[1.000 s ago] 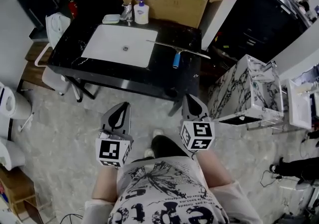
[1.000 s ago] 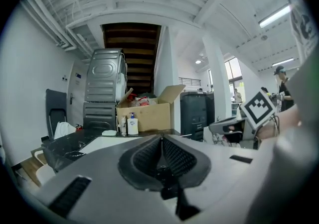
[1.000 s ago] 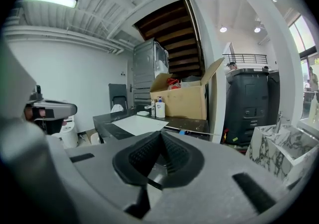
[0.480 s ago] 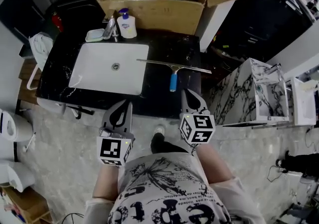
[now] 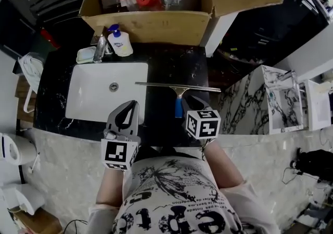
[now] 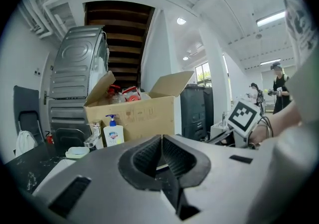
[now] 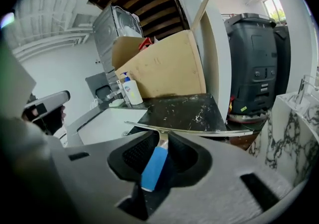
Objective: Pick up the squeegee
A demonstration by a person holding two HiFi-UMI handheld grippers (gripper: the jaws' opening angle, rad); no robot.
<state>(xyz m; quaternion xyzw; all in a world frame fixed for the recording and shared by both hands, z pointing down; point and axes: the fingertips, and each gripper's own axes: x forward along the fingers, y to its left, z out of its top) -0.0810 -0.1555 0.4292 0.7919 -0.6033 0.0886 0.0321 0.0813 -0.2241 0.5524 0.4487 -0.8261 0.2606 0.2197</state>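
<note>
The right gripper's (image 7: 160, 137) jaws were apart and opening, with the blue handle of the squeegee (image 7: 153, 167) in the gap between them; the pads did not press on it. The left gripper's (image 6: 162, 141) jaws were closed tip to tip on nothing. The squeegee lay flat on the black marbled countertop (image 5: 171, 72), just beside the white sink (image 5: 93, 98), its blade towards the cardboard box (image 5: 151, 25). The soap bottle's (image 5: 120, 43) label and the print on the box were too small to read.
</note>
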